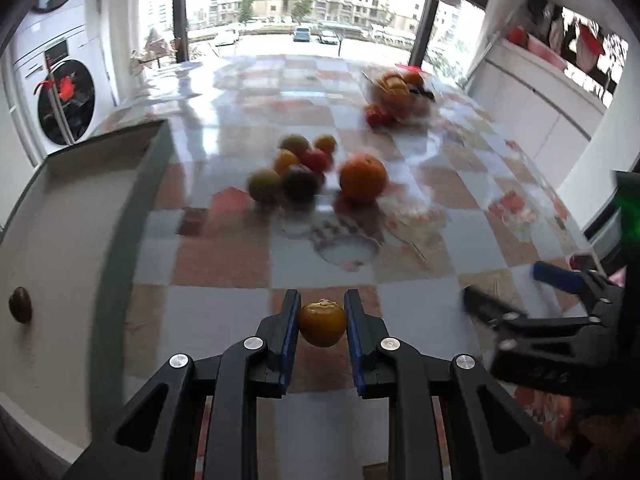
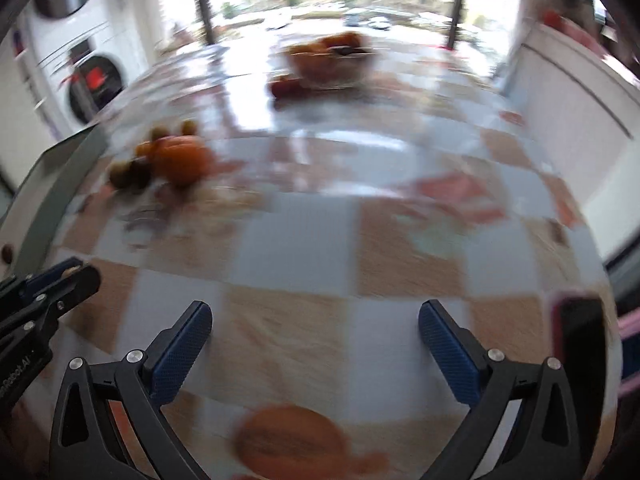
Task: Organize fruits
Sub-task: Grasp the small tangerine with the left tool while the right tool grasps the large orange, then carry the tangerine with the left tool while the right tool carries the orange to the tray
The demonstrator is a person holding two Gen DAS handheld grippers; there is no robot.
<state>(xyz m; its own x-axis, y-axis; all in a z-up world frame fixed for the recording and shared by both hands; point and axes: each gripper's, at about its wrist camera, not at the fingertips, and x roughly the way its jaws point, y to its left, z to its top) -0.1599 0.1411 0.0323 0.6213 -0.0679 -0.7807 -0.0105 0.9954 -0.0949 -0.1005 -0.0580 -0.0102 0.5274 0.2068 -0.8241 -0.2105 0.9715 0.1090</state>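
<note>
Fruit under grip: the left gripper point(image 1: 322, 312) clamps a small orange-yellow persimmon point(image 1: 322, 322) between its blue pads, above the checkered tablecloth point(image 1: 224, 264). The right gripper point(image 2: 315, 320) stands wide apart, holding nothing. A loose cluster of small fruits point(image 1: 292, 168) lies mid-table beside a large orange point(image 1: 363, 178). A grey tray point(image 1: 120, 208) at left holds one dark fruit point(image 1: 20, 304). A fruit bowl point(image 1: 400, 94) sits farther back, blurred.
</note>
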